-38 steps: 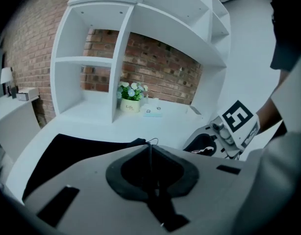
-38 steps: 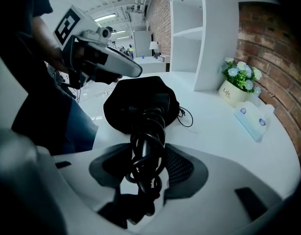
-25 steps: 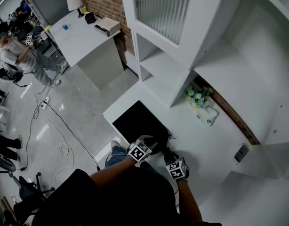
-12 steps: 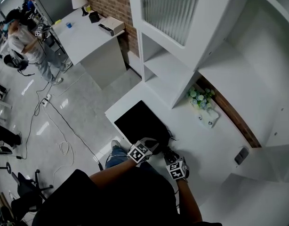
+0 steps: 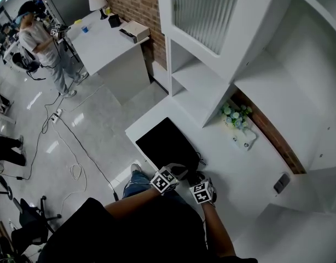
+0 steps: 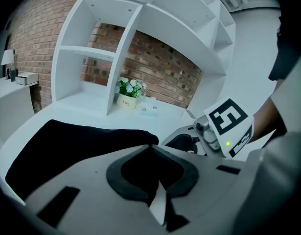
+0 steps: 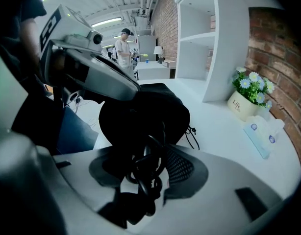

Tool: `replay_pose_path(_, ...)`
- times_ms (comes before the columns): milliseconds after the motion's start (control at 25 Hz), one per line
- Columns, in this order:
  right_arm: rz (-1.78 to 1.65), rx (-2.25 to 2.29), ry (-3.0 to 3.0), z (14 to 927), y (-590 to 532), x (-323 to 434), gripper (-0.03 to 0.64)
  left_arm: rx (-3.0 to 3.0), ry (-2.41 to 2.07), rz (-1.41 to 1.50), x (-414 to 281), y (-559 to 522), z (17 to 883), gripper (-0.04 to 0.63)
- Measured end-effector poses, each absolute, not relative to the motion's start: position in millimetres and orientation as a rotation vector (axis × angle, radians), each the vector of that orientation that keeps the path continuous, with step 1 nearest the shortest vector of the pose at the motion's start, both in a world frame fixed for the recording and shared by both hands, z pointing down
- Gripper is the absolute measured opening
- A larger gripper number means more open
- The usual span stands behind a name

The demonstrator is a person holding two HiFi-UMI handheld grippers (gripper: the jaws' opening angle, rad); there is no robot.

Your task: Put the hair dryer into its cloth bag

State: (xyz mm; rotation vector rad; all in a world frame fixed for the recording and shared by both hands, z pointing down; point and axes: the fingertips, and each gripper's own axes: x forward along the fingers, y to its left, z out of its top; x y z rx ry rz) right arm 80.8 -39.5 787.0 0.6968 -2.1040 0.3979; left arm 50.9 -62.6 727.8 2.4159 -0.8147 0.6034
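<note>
A black cloth bag [image 5: 166,143] lies flat on the white counter [image 5: 233,163]. My left gripper [image 5: 177,173] is at the bag's near corner. Its jaws have just been closing, and in the left gripper view they [image 6: 151,148] pinch the bag's edge [image 6: 72,143]. Right beside it, my right gripper [image 5: 196,182] is shut on the black hair dryer [image 7: 177,166]. The dryer's coiled cord [image 7: 143,175] hangs between the jaws. Just ahead is the bag's bunched end [image 7: 145,109], with its drawstrings [image 7: 192,133] trailing on the counter. The dryer's body is mostly hidden.
White shelving [image 5: 201,86] rises behind the counter. A small flower pot [image 5: 231,114] and a flat blue-white pack [image 7: 261,133] stand at the back by the brick wall. The counter's edge [image 5: 132,138] drops to a floor with cables. A person [image 5: 39,40] stands by a far table.
My right gripper has drawn a little closer to the left one at the bag's near corner. The person in the background has shifted beside the far table.
</note>
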Motion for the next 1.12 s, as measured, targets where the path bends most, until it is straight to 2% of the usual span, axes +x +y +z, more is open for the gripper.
replay_pose_path(400, 0.447, 0.69, -2.046, 814, -39, 75, 0.222, 2.414, -0.835, 0.588, 46, -58, 729, 0.031)
replay_pose_path(640, 0.436, 0.715, -2.081, 797, -36, 78, 0.232, 2.401, -0.854, 0.584, 46, -56, 730, 0.031)
replay_pose_path(880, 0.611, 0.728, -2.148, 784, -20, 89, 0.25, 2.394, -0.863, 0.564, 44, -56, 730, 0.031)
replay_pose_path(1120, 0.591, 0.718, -2.032, 818, -9, 107, 0.25, 2.392, -0.869, 0.56, 45, -57, 731, 0.031)
